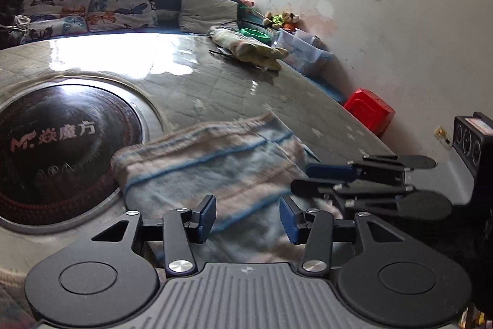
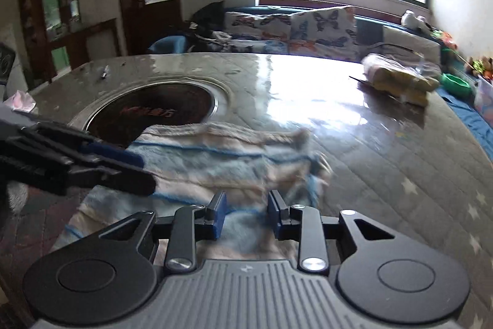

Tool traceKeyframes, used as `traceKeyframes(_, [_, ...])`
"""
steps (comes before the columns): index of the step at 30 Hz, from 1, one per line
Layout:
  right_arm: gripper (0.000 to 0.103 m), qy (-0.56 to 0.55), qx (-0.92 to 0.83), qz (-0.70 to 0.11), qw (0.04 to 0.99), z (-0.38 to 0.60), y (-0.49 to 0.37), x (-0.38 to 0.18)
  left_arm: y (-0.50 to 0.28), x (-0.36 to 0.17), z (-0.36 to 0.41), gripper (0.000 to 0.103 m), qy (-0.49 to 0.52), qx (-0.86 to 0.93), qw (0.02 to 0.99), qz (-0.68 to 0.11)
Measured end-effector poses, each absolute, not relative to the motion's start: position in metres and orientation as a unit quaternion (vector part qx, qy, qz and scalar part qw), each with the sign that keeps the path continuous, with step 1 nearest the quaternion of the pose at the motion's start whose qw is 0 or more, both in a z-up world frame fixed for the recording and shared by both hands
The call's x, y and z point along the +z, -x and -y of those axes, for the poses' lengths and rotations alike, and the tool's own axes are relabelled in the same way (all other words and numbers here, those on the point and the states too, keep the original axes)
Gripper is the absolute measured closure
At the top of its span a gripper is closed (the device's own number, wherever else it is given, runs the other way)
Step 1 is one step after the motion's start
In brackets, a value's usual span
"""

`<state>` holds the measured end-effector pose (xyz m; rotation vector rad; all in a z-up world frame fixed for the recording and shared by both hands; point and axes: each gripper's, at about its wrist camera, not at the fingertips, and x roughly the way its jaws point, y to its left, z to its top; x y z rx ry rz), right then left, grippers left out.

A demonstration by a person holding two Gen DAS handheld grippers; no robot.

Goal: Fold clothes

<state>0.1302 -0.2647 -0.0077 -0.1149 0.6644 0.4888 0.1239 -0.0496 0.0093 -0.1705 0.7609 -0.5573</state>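
Both tools — left (image 1: 248, 219), right (image 2: 245, 215) — jaws apart, empty, over the striped towel (image 1: 209, 171).

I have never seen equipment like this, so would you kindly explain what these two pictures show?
No robot here: a person holds two hand-held grippers, each with a fisheye camera looking along its jaws. One picture is from the left gripper, the other from the right gripper; each also shows the other gripper from the side. Both jaws are open and hold nothing. Below them a striped towel, partly folded, lies on a quilted table cover, overlapping a round dark cooktop. Another folded cloth sits farther back.
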Motion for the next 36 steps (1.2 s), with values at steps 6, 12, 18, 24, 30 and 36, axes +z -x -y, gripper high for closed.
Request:
traceKeyframes(6, [0.074,0.058,0.228,-0.295,0.926,0.282,-0.093,-0.003,-0.094,0.006,0.062,0.054,0.055,-0.303,0.879,-0.364])
traceKeyframes(12, [0.074,-0.005,0.184,-0.299,0.936,0.310,-0.079,-0.024,-0.081,0.000,0.073,0.054,0.030,-0.318,0.873,-0.369])
traceKeyframes(18, [0.073,-0.071,0.151,-0.269,0.949,0.332,-0.065,-0.018,-0.083,0.011,0.090,0.054,0.029,-0.333,0.874,-0.352])
traceKeyframes(24, [0.073,-0.081,0.133,-0.270,0.950,0.341,-0.059,-0.028,-0.092,0.009,0.118,0.054,0.019,-0.342,0.872,-0.350])
traceKeyframes(30, [0.072,-0.099,0.127,-0.280,0.947,0.349,-0.060,-0.040,-0.102,-0.006,0.140,0.054,-0.003,-0.342,0.868,-0.360])
traceKeyframes(36, [0.072,-0.083,0.140,-0.272,0.949,0.347,-0.059,-0.045,-0.103,-0.011,0.142,0.054,-0.019,-0.344,0.869,-0.356])
